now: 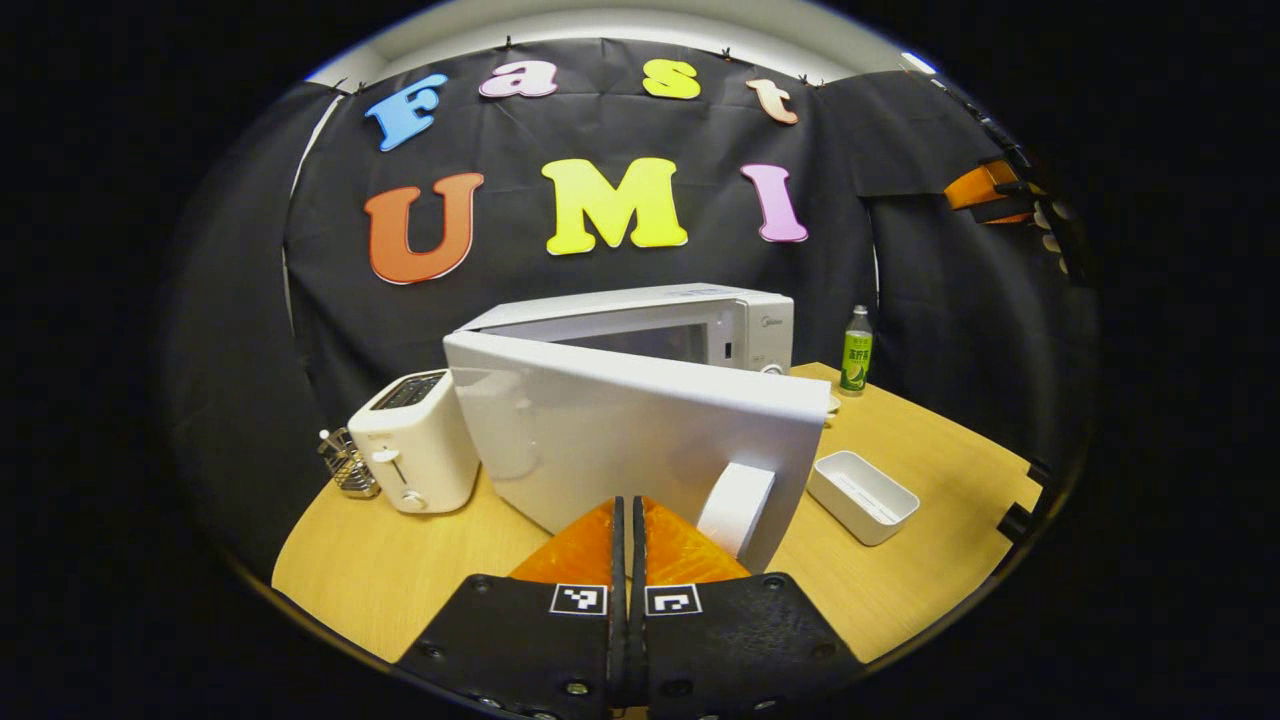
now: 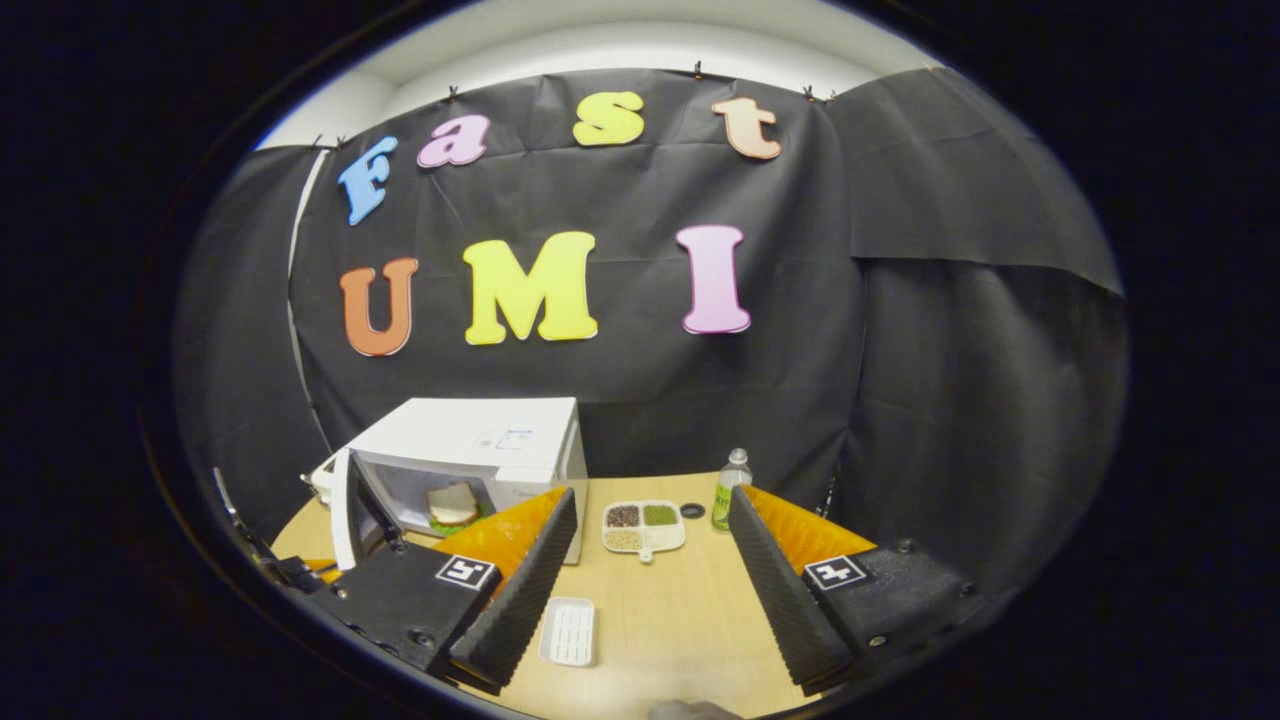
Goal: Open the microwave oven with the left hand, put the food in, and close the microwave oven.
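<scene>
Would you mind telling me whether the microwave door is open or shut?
Open: the door swings out from the microwave, with a sandwich visible inside.

Black cloth (image 2: 900, 330) drapes the whole back of the booth, clipped along its top edge from ten o'clock round to one o'clock in the right gripper view, with a separate panel overlapping at three o'clock. Above the cloth at twelve o'clock there's a strip of pale wall (image 2: 640, 50), evenly lit. Down at six o'clock sits a light wooden table (image 1: 930, 590), its rounded edge curving off toward four o'clock in the left gripper view.
</scene>
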The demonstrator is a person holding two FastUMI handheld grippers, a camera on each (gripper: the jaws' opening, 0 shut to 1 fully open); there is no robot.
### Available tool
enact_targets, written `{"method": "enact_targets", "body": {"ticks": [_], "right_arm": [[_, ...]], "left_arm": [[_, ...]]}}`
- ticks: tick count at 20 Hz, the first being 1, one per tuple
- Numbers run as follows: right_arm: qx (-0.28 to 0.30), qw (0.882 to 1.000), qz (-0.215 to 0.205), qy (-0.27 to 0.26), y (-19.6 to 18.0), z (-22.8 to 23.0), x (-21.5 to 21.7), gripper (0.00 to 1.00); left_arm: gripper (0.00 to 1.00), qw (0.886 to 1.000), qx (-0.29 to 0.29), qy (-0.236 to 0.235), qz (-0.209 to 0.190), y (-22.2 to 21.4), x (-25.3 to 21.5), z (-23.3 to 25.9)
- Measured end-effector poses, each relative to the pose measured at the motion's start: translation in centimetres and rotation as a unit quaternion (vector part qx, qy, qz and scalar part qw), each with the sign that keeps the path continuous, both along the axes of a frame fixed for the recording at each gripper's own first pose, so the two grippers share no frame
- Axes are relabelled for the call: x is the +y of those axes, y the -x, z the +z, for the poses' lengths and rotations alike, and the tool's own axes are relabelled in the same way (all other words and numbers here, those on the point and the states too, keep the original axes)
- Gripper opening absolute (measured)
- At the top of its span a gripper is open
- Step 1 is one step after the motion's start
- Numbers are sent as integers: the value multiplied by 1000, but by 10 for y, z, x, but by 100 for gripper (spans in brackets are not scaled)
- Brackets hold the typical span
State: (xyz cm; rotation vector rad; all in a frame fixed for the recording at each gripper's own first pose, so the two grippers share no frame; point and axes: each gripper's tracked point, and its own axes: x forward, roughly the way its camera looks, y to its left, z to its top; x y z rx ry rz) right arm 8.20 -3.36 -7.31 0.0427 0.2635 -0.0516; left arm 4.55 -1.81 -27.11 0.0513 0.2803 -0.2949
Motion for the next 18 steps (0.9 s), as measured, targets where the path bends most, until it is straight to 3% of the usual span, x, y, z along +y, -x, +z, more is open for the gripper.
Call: {"method": "enact_targets", "body": {"ticks": [8, 9, 10, 18], "right_arm": [[10, 1000, -14, -11, -10, -4, -39, 98], [12, 1000, -16, -12, -12, -5, -42, 98], [13, 1000, -17, -13, -14, -5, -46, 91], [26, 999, -14, -15, -27, -13, -59, 91]], "left_arm": [[0, 999, -13, -9, -38, -42, -57, 10], [0, 999, -14, -11, -39, -49, -61, 10], [0, 999, -17, -11, -38, -55, -65, 11], [0, 999, -23, 0, -27, -95, -94, 14]]}}
